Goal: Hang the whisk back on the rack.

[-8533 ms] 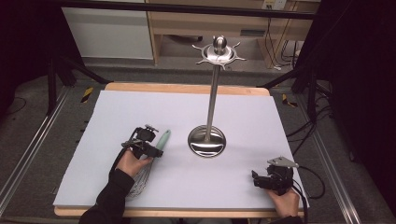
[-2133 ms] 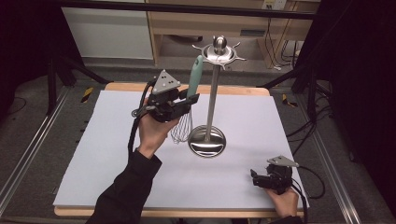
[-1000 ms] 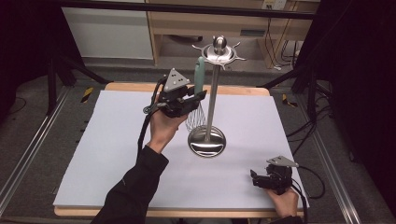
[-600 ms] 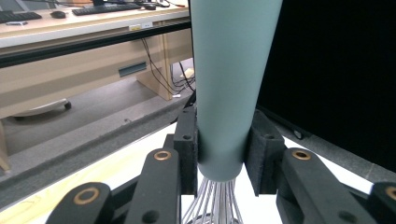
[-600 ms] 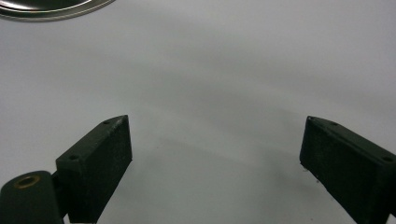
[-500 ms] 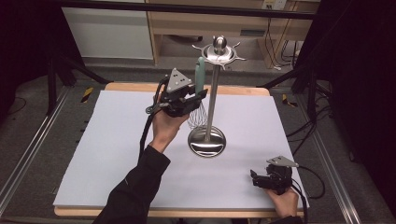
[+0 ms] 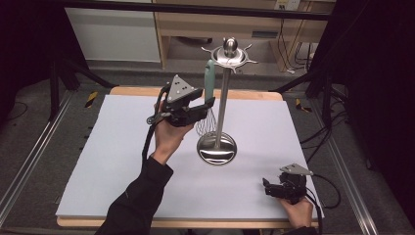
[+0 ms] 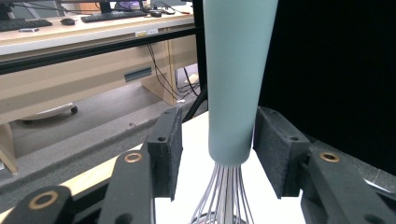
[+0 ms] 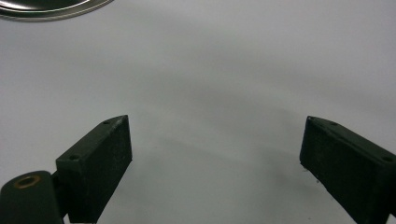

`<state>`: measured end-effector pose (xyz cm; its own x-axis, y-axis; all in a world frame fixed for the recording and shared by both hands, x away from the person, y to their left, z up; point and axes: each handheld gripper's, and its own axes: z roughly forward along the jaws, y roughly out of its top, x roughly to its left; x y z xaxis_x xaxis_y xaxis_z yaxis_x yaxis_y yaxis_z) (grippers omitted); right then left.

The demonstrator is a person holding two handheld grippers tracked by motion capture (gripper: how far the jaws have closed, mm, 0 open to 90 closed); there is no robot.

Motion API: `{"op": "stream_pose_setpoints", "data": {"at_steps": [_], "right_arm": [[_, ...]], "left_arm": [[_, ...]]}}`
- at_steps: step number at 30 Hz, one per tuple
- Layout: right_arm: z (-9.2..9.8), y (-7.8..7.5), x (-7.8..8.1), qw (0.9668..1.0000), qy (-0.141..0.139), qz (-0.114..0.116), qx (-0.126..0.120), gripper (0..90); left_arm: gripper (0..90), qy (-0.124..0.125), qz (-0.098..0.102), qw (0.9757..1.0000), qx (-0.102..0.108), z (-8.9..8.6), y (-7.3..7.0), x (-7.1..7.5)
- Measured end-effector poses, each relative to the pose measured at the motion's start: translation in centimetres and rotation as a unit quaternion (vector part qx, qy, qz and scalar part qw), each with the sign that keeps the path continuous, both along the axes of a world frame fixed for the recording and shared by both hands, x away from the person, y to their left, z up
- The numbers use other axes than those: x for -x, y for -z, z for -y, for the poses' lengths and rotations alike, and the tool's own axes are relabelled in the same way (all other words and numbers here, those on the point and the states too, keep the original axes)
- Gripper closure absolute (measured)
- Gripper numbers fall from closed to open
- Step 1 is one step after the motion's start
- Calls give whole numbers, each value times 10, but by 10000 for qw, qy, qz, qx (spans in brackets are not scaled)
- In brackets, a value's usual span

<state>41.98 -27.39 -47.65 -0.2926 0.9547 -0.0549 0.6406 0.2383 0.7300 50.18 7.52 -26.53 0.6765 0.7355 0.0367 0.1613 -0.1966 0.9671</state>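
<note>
Landmark: the utensil stand (image 7: 222, 93), steel pole on a round base.

Right hand-held gripper (image 7: 274, 189) rests on the white surface (image 7: 98, 161) nearest the person, right of and well apart from the stand's base; jaws spread, nothing between them.

Left hand-held gripper (image 7: 203, 105) is raised just left of the pole. Its jaws have just been opening; the whisk (image 7: 209, 98) sits between them, a clear gap at one pad (image 8: 167, 149), the other close or barely touching.

Whisk hangs from the stand's top hook ring, long axis vertical, teal handle up, wires down, just beside the pole.

Judgement: hook carries it; retreat sideways from the pole, perpendicular to the handle, or the pads drag it off.
</note>
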Motion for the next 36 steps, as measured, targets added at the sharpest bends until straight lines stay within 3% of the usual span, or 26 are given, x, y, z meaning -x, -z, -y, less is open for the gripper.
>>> {"op": "stream_pose_setpoints", "data": {"at_steps": [12,22,30,33,36], "right_arm": [[1,1,0,10000,39,-16,-17,95],[2,1,0,10000,89,-10,-41,92],[3,1,1,9999,121,-15,-56,90],[3,2,1,9999,140,-27,-55,90],[3,2,1,9999,142,-25,-49,90]], "left_arm": [[470,-30,-53,10000,78,-29,15,13],[448,-30,-257,9995,162,-56,45,25],[431,-85,-358,9993,-24,-73,75,34],[416,-137,-479,9985,-220,-79,93,36],[407,-212,-572,9978,-265,-85,105,38]]}}
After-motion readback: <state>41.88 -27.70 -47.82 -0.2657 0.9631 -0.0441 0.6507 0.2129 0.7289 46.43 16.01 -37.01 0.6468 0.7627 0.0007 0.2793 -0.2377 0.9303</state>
